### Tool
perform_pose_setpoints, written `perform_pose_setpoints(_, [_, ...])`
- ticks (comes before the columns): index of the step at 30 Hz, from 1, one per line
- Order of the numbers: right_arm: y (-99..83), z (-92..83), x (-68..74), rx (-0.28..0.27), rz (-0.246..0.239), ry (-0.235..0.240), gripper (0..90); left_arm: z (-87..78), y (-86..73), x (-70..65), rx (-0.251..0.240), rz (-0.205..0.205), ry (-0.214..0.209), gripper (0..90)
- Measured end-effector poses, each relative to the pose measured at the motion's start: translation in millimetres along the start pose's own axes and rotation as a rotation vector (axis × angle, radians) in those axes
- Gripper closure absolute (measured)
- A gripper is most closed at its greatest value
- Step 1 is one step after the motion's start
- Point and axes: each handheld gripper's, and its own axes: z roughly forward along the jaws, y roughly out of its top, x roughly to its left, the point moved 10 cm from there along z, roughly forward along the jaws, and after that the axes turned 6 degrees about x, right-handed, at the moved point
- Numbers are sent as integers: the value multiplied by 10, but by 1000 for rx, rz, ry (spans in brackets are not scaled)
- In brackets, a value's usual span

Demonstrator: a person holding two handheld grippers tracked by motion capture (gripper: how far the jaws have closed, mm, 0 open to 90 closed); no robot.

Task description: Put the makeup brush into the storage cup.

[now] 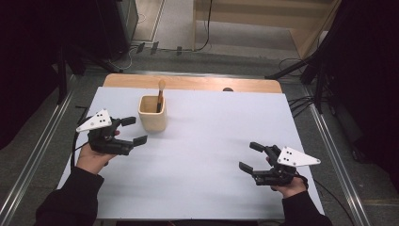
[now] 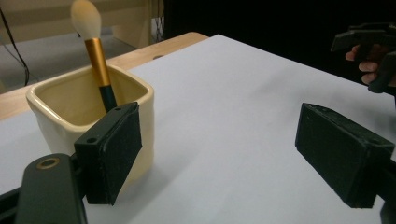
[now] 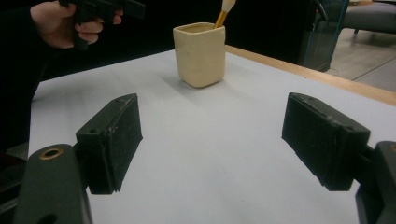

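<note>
Two grippers hover over our white sheet (image 1: 207, 141), and nothing is in either one. Our right gripper (image 1: 253, 156) hangs near the front edge with jaws spread wide. Our left gripper (image 1: 133, 130) is also spread, one jaw just beside the cup (image 1: 152, 120). Farther back, the brush (image 1: 160, 94) stands tilted inside that cup, bristles up.

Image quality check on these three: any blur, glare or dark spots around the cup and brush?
High view: dark surroundings, white table cover evenly lit, cup small. Left gripper view: brush tip soft, near jaws sharp. Right gripper view: cup fairly clear, no glare.
</note>
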Motion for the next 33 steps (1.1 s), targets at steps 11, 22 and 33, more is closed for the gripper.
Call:
perform_pose_setpoints(11, [0,3,18,-10,11,16,206,-57,-138,-195,-20,7,-18,150])
perform_pose_setpoints(22, [5,0,34,-13,8,21,206,-83,-324,-453,-19,32,-66,150])
perform_pose_setpoints(33, [2,-1,36,-11,5,21,206,-98,-468,-569,2,41,-80,139])
